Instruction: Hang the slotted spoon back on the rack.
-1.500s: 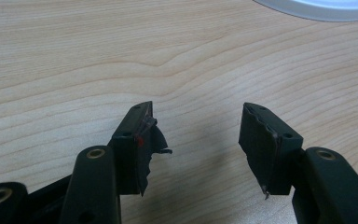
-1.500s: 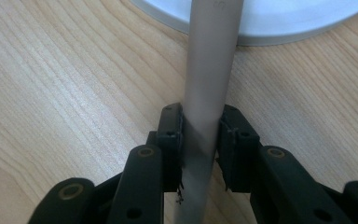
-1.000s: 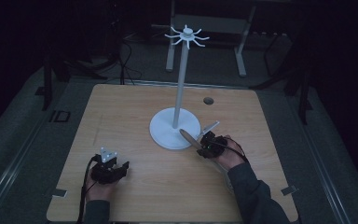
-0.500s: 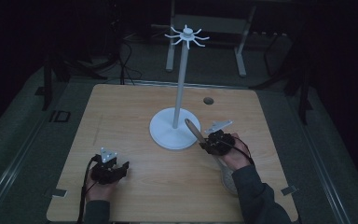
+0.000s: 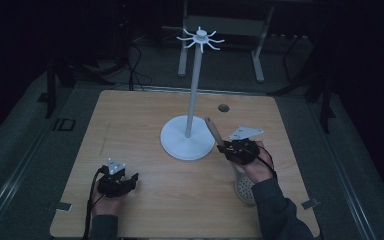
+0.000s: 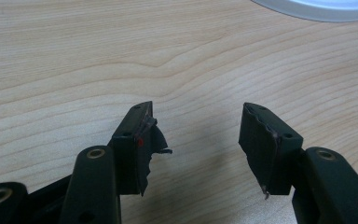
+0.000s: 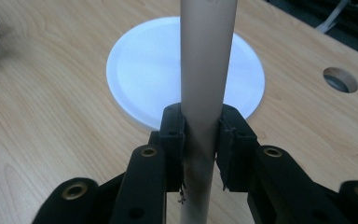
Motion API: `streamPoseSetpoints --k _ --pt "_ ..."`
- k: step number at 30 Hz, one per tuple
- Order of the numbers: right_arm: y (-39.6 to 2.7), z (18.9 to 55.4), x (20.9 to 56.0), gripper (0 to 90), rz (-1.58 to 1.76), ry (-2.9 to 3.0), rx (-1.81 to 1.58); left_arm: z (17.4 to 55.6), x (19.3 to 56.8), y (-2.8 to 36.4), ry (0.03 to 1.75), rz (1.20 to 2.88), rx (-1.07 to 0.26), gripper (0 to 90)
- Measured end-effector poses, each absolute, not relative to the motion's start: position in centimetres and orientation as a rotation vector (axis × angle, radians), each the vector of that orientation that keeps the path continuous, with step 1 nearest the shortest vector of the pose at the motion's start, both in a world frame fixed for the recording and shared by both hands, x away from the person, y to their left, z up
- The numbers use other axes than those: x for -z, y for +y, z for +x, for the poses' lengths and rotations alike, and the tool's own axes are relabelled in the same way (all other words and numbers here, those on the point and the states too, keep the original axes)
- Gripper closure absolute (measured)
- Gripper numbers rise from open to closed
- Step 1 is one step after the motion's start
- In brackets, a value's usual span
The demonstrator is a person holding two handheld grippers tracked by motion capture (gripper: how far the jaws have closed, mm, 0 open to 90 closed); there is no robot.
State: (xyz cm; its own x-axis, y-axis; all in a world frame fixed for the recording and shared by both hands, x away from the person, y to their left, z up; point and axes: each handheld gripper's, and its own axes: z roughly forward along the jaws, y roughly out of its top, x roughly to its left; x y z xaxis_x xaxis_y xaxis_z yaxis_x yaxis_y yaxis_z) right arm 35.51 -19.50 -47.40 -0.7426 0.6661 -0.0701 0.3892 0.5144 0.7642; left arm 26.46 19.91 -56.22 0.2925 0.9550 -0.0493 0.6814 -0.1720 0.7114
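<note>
The stand (image 5: 187, 142) sits mid-table (image 5: 130, 115), the hole (image 5: 223, 107) behind and right of its base.

My surface (image 6: 74, 60) is pale wood with visible grain, matt and smooth. The stand's base (image 7: 149, 65) looks like smooth white plastic, the handle (image 7: 205, 70) I hold pale matt wood, and my jaws black matt plastic.

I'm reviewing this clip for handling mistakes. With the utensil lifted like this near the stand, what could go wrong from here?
1. The right hand-held gripper grips the wooden-handled skimmer spoon partway along its handle, with the perforated head hanging behind; it might pivot or slip.
2. The handle tip sits close to the white hanging stand's thin pole; a knock could probably tip the stand.
3. The left hand-held gripper is open and apart, so it cannot steady anything.
</note>
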Motion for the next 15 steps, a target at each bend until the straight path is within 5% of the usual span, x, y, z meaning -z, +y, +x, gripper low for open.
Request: streamPoseSetpoints --k 15 --pt "-20.2 35.0 45.9 73.7 0.857 2.269 -1.217 26.5 56.2 19.9 1.455 1.926 -0.552 45.4"
